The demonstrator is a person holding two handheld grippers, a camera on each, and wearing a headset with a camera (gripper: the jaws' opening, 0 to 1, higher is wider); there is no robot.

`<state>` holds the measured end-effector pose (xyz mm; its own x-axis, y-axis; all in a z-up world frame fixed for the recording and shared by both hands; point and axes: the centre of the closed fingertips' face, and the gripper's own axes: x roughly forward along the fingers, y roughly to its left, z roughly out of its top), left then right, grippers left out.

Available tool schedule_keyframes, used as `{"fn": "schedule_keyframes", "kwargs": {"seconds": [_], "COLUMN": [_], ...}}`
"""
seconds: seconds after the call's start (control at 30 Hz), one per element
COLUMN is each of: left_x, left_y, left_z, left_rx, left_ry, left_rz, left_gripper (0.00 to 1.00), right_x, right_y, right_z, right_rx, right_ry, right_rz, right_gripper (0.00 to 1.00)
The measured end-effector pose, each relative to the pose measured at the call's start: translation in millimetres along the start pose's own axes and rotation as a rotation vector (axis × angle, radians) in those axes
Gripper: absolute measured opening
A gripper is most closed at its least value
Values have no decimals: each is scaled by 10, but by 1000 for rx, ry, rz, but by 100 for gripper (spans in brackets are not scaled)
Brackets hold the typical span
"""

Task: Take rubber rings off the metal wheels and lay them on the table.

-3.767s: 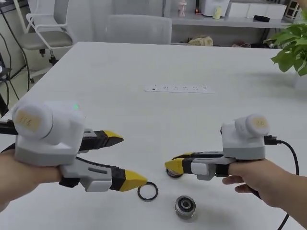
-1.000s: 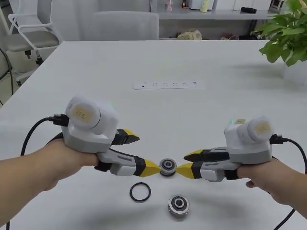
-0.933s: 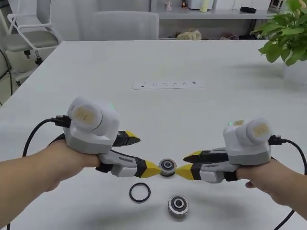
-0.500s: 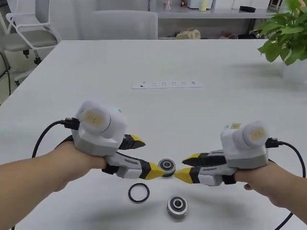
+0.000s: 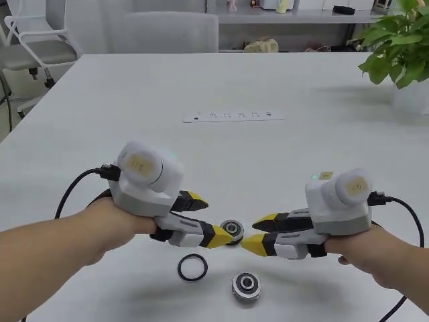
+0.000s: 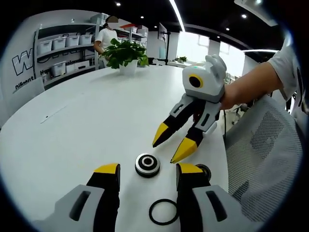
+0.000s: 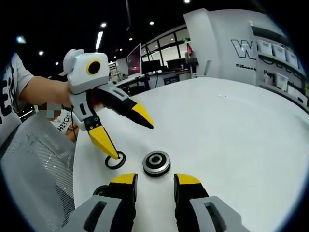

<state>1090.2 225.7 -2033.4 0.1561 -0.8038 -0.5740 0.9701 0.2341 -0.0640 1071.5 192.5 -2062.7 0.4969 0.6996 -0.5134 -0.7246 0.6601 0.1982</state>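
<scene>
The left tongs (image 5: 213,219) are standing released in the lower middle of the head view. Their yellow-tipped jaws are spread wide, and the lower tip is sitting right against a metal wheel (image 5: 232,229). The right tongs (image 5: 253,233) are facing them from the right side of the frame. They too are released, with a narrower gap, and their tips are pointing at the same wheel from its other side, just beside it. Neither pair is gripping anything.

In the left gripper view the wheel is lying flat on the tabletop (image 5: 201,80), low in the centre of the frame and just ahead of the gap between that view's own jaws. A dark band is showing around its rim. In the right gripper view it is sitting in the same way, just beyond the two yellow tips.

A loose rubber ring (image 5: 192,267) is lying flat on the tabletop, below and to the left of the wheel in the head view, near it but apart. A second wheel (image 5: 246,285) is resting at the bottom edge of that frame, to the right of the ring and not touching it.

Farther up the frame a white power strip (image 5: 232,116) is lying across the middle of the tabletop. A green plant (image 5: 395,40) is standing at the upper right, and a chair (image 5: 174,30) is showing at the far edge.
</scene>
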Motion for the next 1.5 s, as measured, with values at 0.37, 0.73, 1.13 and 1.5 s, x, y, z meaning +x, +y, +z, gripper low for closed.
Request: {"fn": "schedule_keyframes", "kwargs": {"seconds": [0.37,0.73,1.13,1.5], "left_x": [130,220,315,350], "left_y": [-40,-68,-76,-63], "left_z": [-76,-101,-81,-103], "left_rx": [12,18,28,83], "left_ry": [33,50,56,67], "left_rz": [-21,-37,-42,-20], "left_gripper": [35,28,20,14], "right_x": [2,-8,-20,-8], "right_y": [-4,-14,-22,-19], "right_z": [-23,-34,-50,-61], "right_rx": [-6,-1,2,3], "right_ry": [6,7,9,11], "right_rz": [-1,-4,-6,-5], "right_gripper": [28,28,28,28]}}
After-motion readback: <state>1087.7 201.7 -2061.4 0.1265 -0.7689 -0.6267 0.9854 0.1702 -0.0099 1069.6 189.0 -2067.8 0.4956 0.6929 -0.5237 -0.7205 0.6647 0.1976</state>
